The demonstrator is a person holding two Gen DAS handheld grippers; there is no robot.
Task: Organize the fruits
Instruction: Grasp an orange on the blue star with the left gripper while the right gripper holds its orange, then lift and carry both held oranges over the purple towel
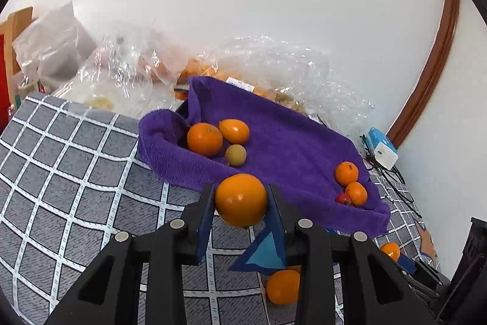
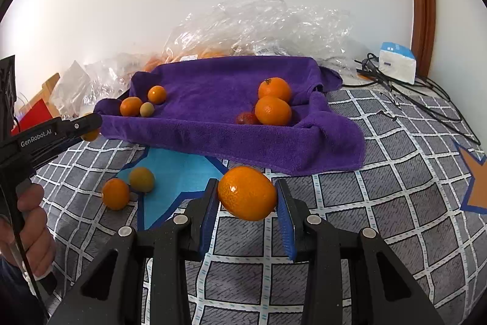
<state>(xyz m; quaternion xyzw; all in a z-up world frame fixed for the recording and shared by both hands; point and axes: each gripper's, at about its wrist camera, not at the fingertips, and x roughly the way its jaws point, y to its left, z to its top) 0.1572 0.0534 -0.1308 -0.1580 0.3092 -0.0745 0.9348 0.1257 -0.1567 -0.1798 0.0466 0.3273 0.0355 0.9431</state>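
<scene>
On the checked cloth [image 2: 380,203], just in front of the purple towel [image 2: 213,127], both grippers are carrying fruit. The left gripper [image 1: 240,200] pinches a round orange [image 1: 241,199] between its blue pads, jaws spread only as wide as the fruit. Same deal on the right: the right gripper [image 2: 247,194] clamps an oval mandarin [image 2: 247,193].

The right view catches stuff the left mostly misses: two loose fruits [image 2: 127,188] on the cloth near the blue star patch [image 2: 176,172], plus the hand [image 2: 30,230] holding the other gripper at the left edge. The left view shows the towel's left-end trio [image 1: 219,139] closer up. Both views show more fruit at the towel's right end [image 2: 272,101], plastic bags [image 2: 258,23] behind and a white box [image 2: 397,63] with cables at the far right.
</scene>
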